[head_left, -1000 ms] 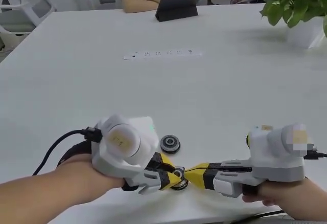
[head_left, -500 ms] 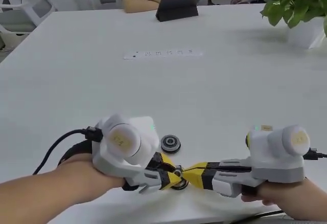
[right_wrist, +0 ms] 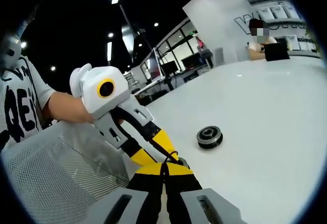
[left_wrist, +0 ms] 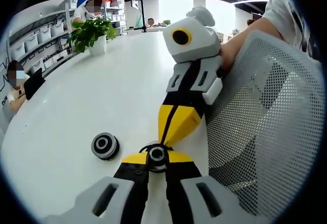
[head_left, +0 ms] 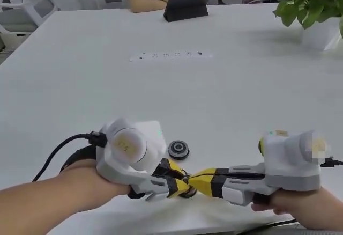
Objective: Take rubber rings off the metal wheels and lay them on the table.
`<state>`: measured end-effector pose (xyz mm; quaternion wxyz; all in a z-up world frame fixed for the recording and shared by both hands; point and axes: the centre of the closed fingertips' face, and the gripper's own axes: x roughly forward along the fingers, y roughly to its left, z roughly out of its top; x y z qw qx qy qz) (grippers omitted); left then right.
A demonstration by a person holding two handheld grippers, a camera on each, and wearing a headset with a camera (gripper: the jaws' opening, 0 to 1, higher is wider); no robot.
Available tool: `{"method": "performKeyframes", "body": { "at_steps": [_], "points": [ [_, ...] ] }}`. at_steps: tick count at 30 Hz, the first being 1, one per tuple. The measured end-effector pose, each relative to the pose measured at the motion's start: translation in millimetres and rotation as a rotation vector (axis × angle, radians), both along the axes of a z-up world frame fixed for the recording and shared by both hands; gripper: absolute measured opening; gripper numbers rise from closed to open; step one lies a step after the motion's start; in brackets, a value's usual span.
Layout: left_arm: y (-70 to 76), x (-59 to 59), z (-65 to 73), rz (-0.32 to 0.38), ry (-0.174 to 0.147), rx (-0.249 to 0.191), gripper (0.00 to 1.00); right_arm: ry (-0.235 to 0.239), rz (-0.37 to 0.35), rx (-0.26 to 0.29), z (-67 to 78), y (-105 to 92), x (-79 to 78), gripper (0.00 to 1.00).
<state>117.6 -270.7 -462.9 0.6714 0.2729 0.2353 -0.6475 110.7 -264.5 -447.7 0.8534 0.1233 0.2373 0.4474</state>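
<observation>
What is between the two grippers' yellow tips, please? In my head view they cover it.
Observer: The left gripper view shows a small metal wheel, clamped between the tips of the left gripper.
Operator: Thank you. Where is the right gripper on it?
Observer: Its tips, pressed together, meet the wheel's far rim. Whether they pinch the rubber I cannot tell.
Operator: And the spare wheel on the table?
Observer: Seen close in that view, a black ring sits around its rim.
</observation>
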Motion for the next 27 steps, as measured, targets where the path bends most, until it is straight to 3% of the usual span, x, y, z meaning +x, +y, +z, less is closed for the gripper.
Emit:
{"method": "performKeyframes", "body": {
  "at_steps": [13, 18, 27],
  "points": [
    [-0.3, 0.7, 0.5, 0.012, 0.005, -0.030, 0.07, 0.011, -0.042, -0.028, -7.2, -10.2, 4.6, 0.00],
    [-1.0, -0.2, 1.6, -0.016, -0.031, -0.034, 0.07, 0.009, -0.037, -0.042, -8.5, -10.5, 4.4, 0.00],
    [1.6, 0.0, 2.9, -0.023, -0.026, -0.023, 0.09, 0.007, -0.036, -0.032, -6.1, -10.9, 4.4, 0.00]
  ]
}}
